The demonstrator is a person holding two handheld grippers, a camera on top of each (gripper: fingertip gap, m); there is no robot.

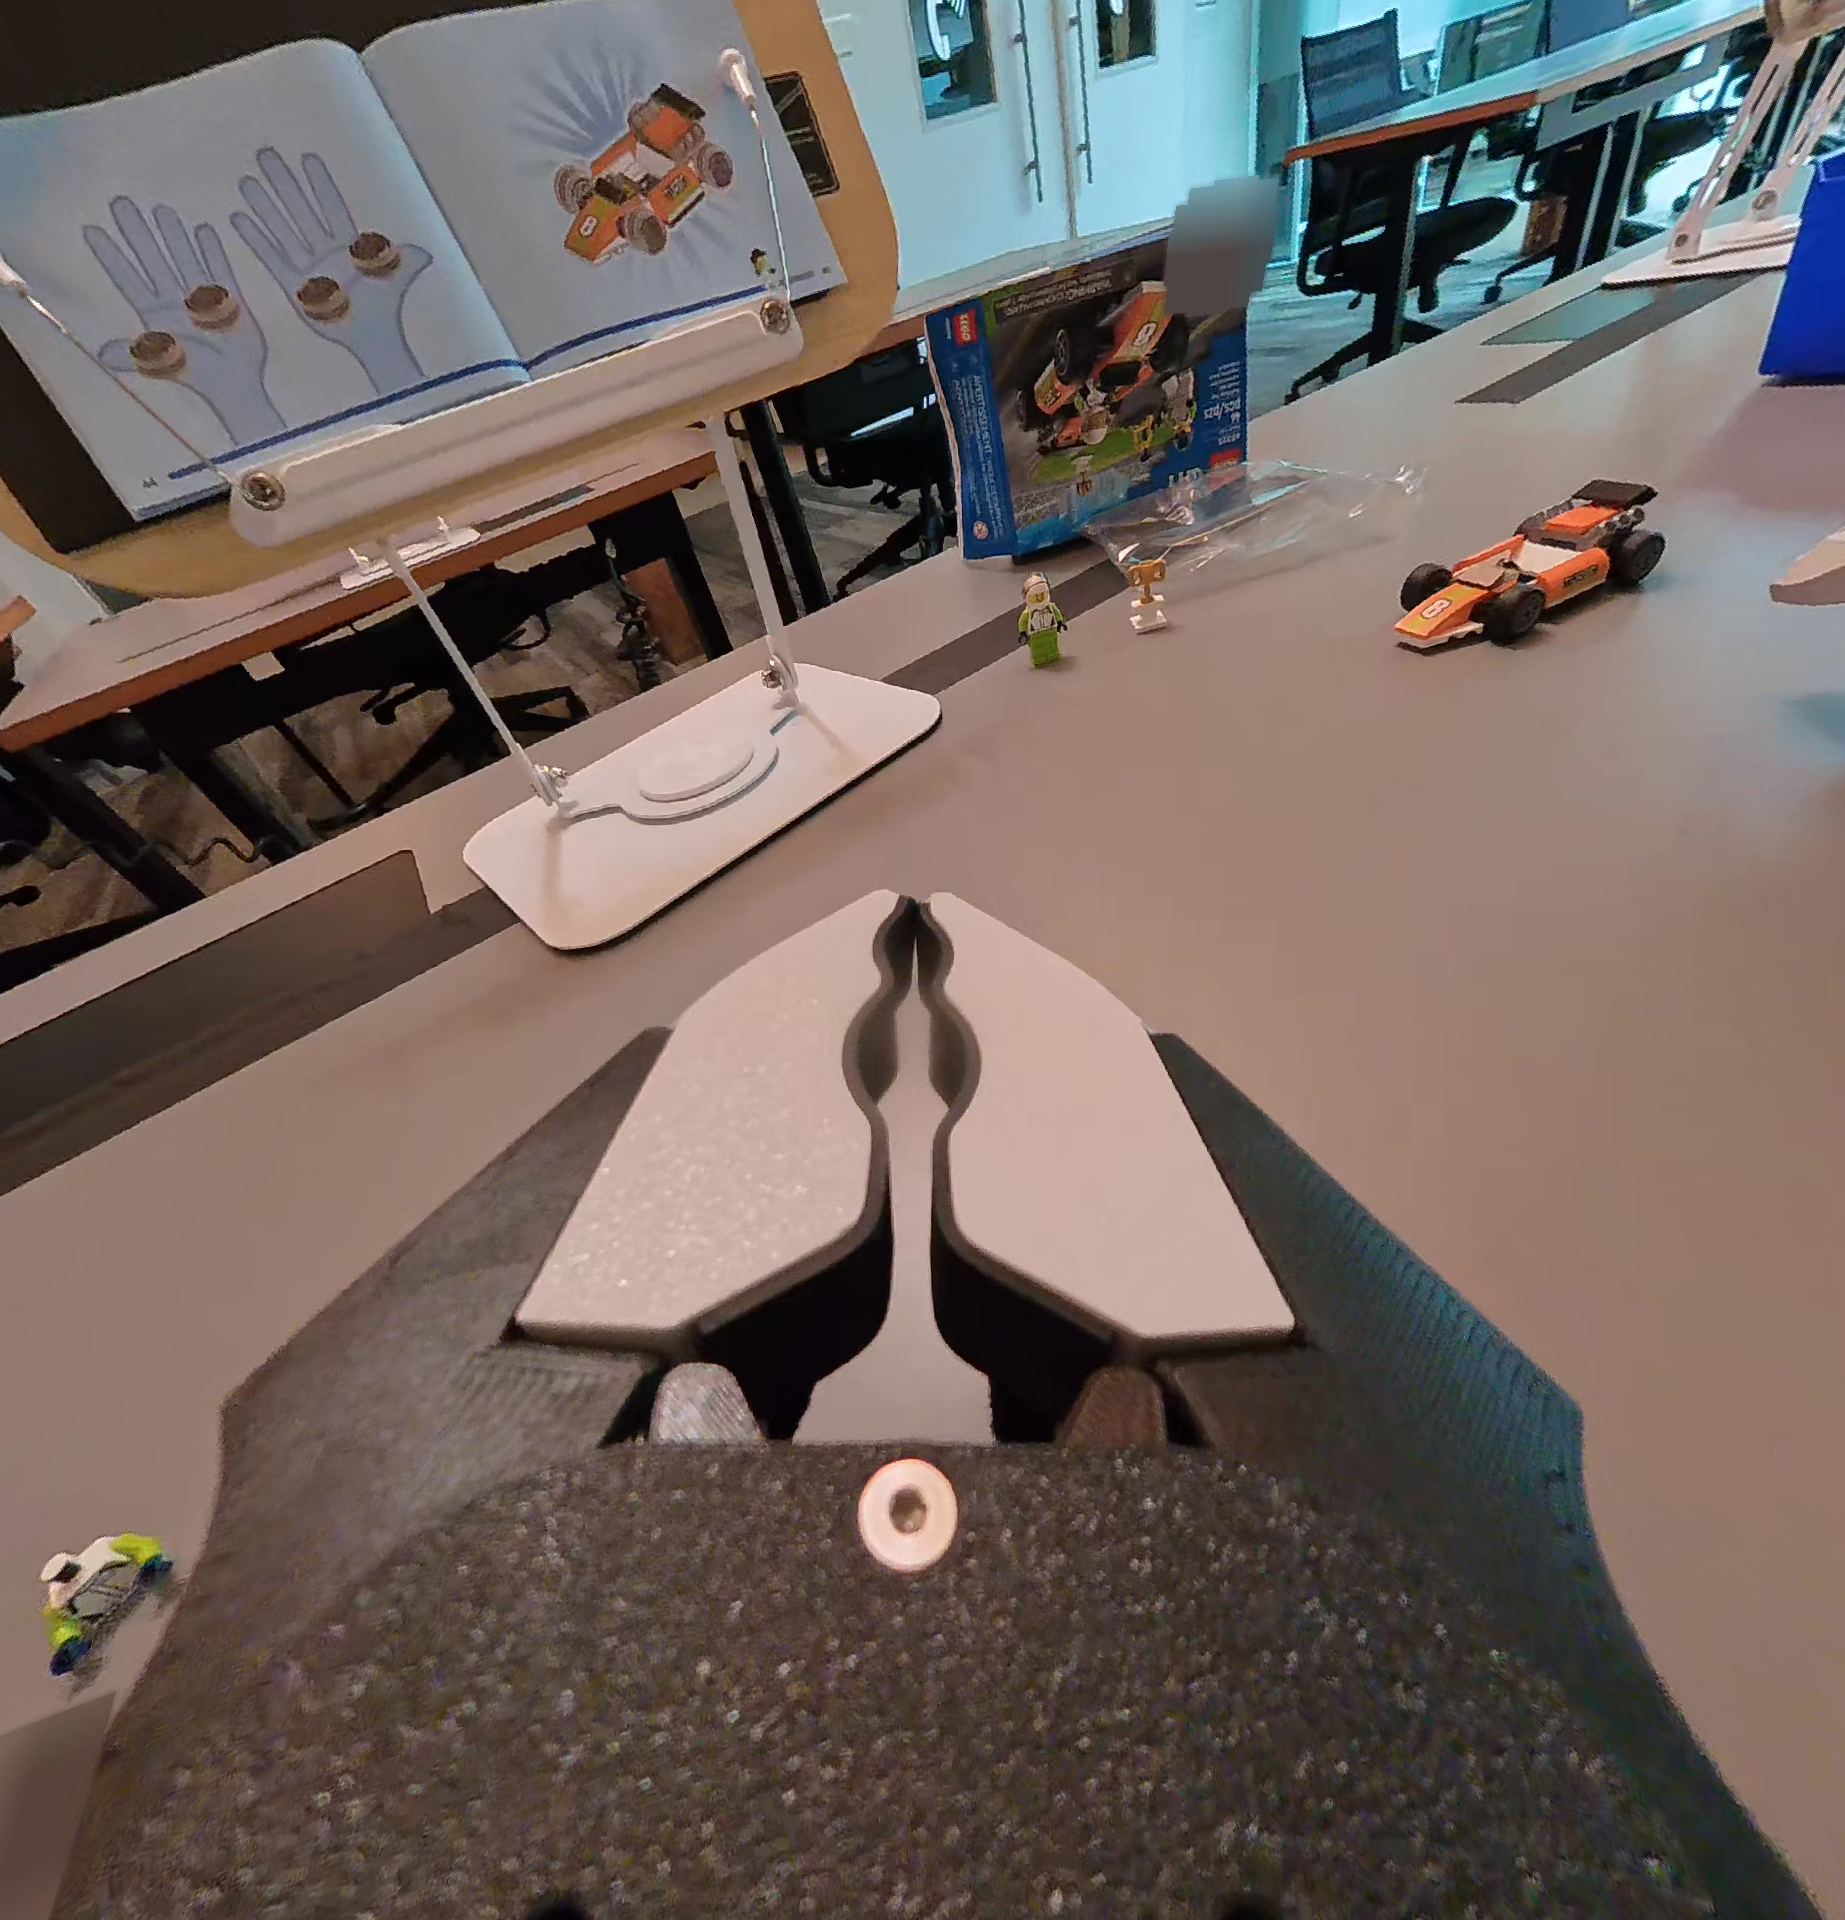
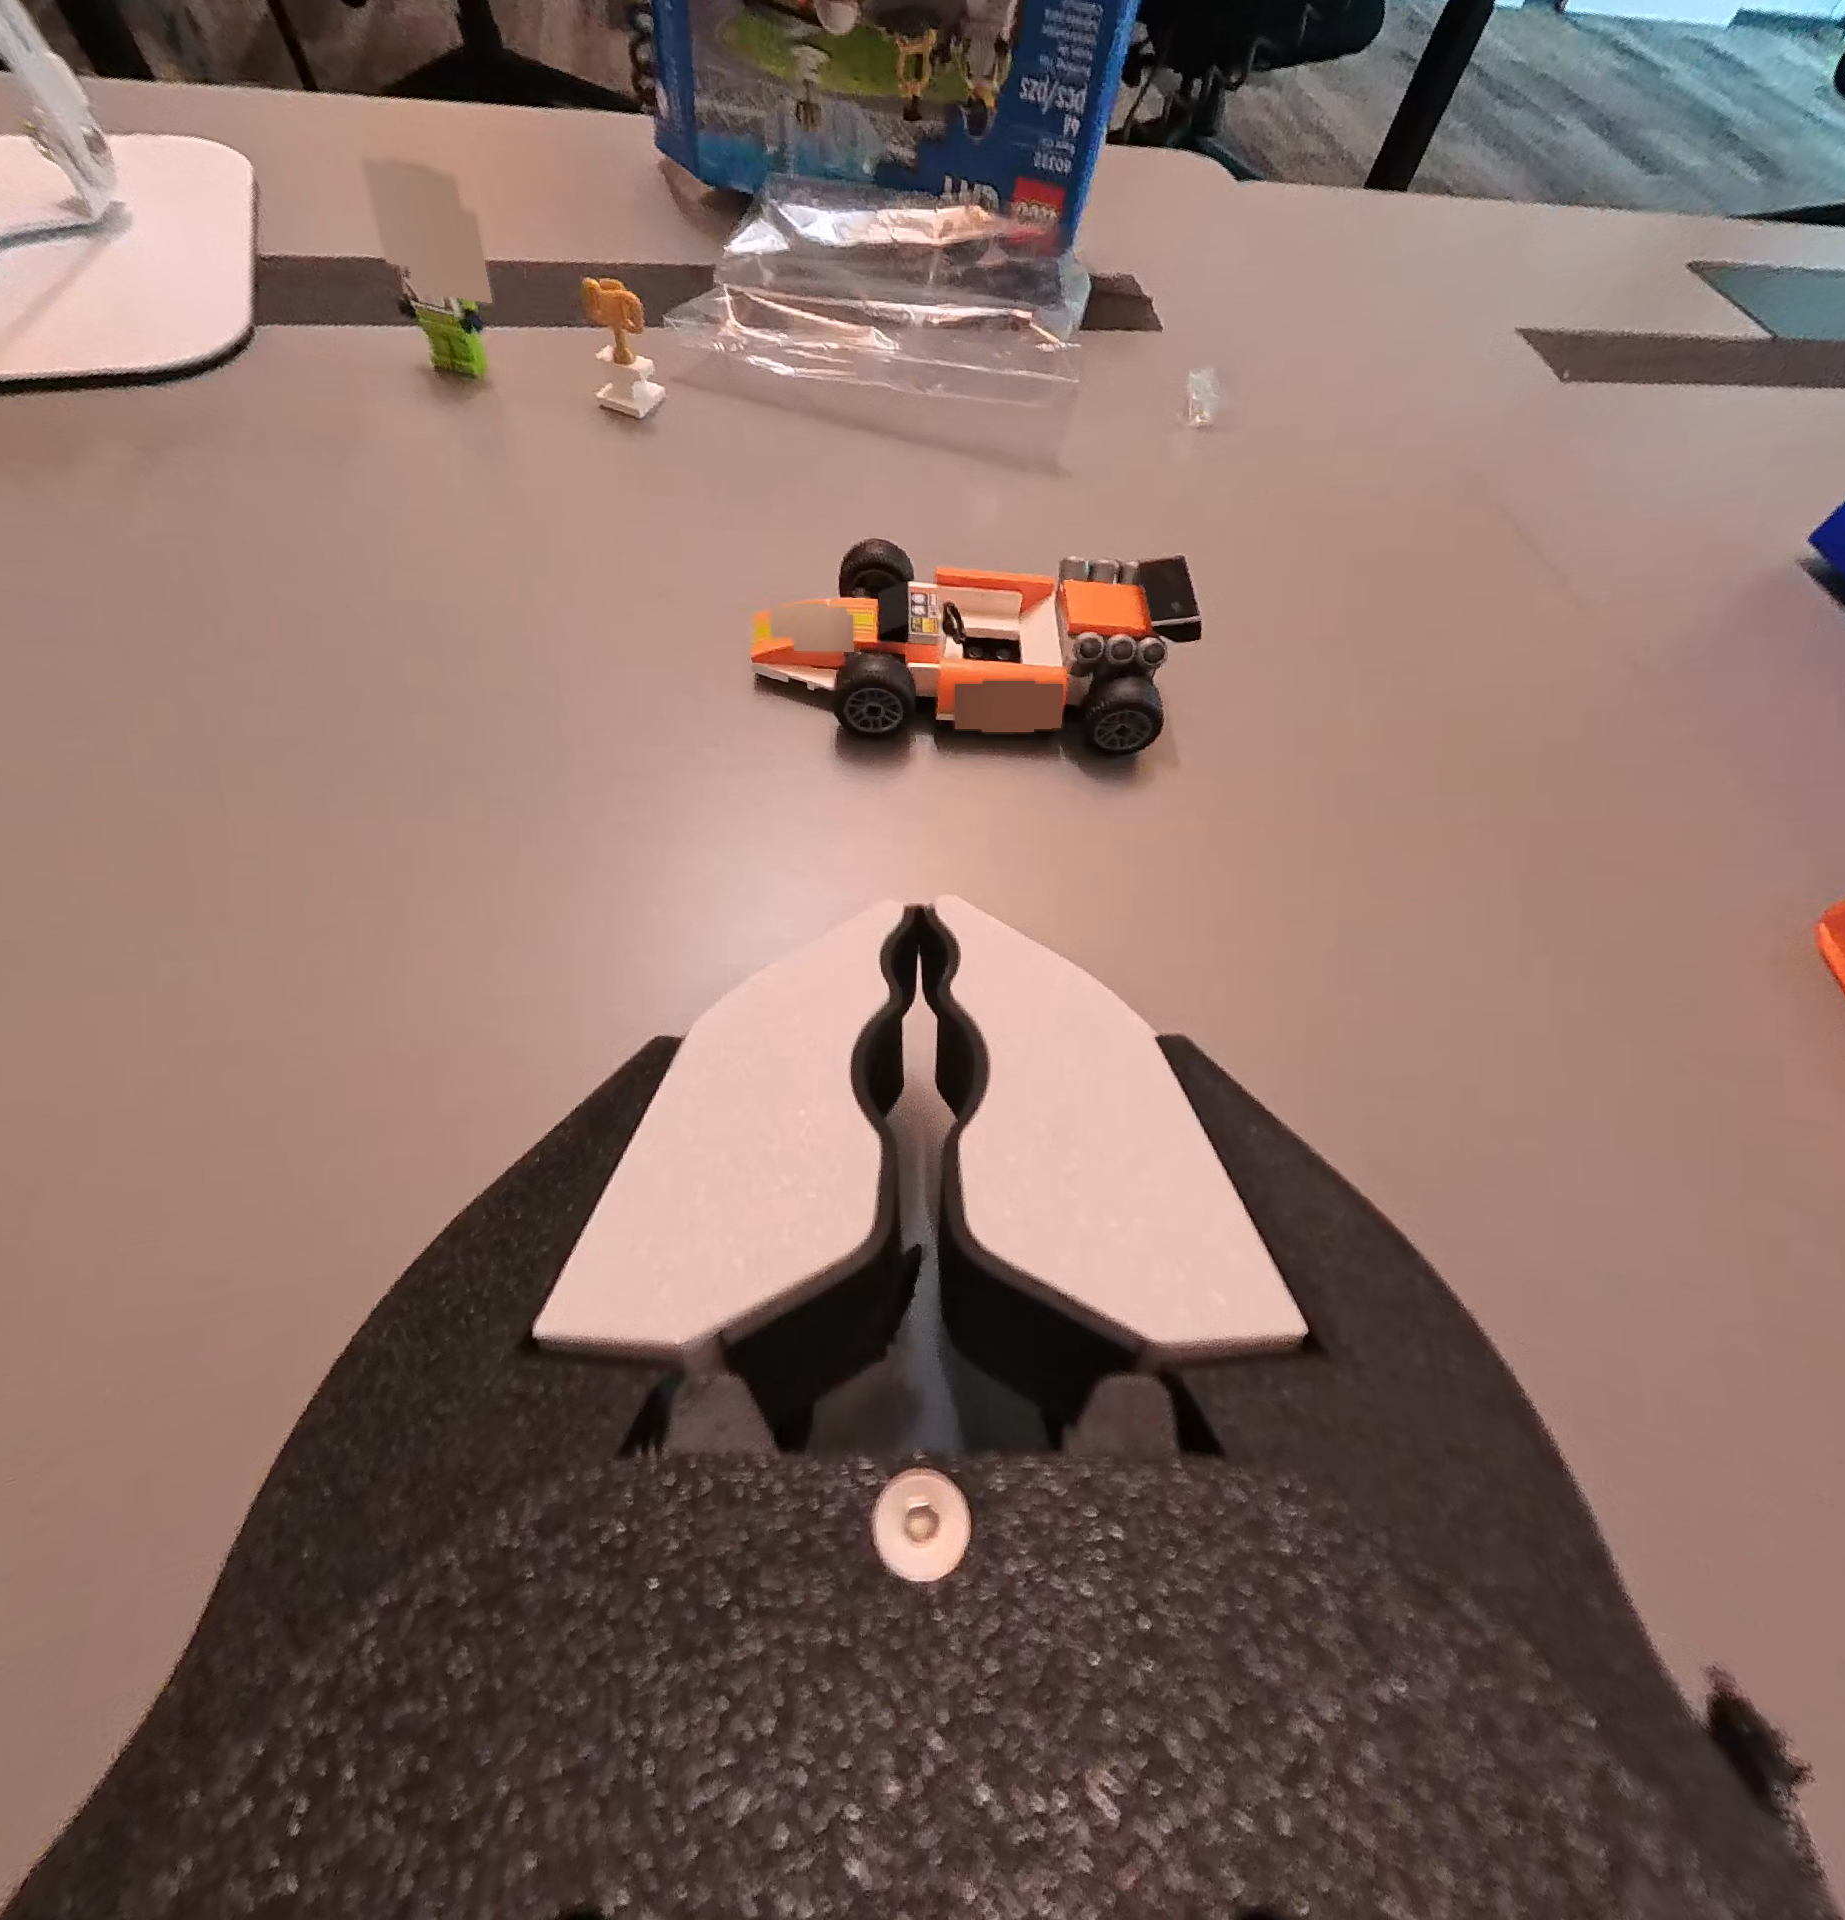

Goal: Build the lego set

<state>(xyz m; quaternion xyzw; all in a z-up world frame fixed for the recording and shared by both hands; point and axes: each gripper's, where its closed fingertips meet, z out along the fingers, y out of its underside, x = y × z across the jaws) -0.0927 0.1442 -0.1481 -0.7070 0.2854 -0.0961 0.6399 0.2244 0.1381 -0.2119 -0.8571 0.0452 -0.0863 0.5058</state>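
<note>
on the grey tabletop (image 2: 378, 831), straight ahead of the right tongs (image 2: 926, 914), stands the orange and white lego car (image 2: 975, 649) on its four black wheels, nose to the left and black rear wing to the right, well apart from the tips. both tongs are clenched with nothing between the fingers: the left tongs (image 1: 914, 906) and the right tongs each have their tips pressed together, over bare tabletop.

farther away lies a clear plastic bag (image 2: 876, 301), flat and crumpled; i cannot tell if any piece is inside. just behind it stands the blue lego box (image 2: 887, 104), turned upside down, its inside not visible. left of the bag stands a small gold trophy (image 2: 619, 343) on a white base, and left of that a green minifigure (image 2: 450, 327), upright. one tiny clear piece (image 2: 1200, 397) lies to the right of the bag.

at the far left, a white book stand (image 1: 710, 790) holds an open instruction booklet (image 1: 398, 239). near the left tongs a second small figure (image 1: 102, 1595) lies on its side.
</note>
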